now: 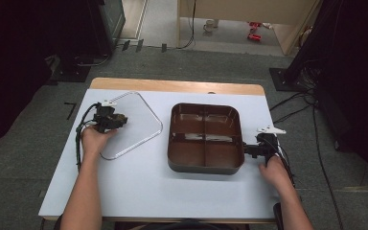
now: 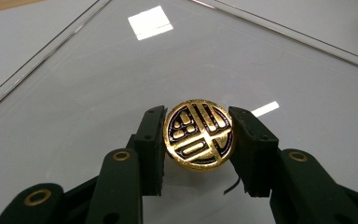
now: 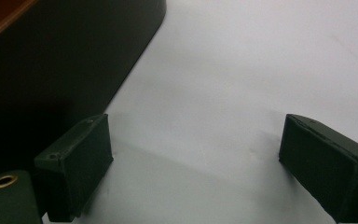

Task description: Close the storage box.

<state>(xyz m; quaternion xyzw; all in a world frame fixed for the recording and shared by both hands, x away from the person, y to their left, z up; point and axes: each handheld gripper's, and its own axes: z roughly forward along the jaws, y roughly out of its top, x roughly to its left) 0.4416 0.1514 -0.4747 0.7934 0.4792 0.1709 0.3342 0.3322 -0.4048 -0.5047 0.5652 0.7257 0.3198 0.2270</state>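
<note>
tray (image 3: 51, 60) cut off at frame edge, knob's (image 2: 199, 134) underside hidden

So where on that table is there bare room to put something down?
The widest bare patch is the white tabletop in front, between the two forearms. The strip between the clear lid and the brown divided tray is narrow. Each side is crowded by a hand with tongs.

In my left gripper view the round medallion (image 2: 199, 135) looks like polished metal — glossy gold with dark recessed parts. Under it the clear lid (image 2: 121, 84) is smooth and shiny and reflects bright light patches near the top of the frame. The jaws of the left gripper (image 2: 199, 140) seem matt black plastic with small brass-coloured rivets. The table (image 1: 139, 187) is matt white with a wooden edge at the top, and the brown tray (image 1: 205, 165) looks glossy inside.
</note>
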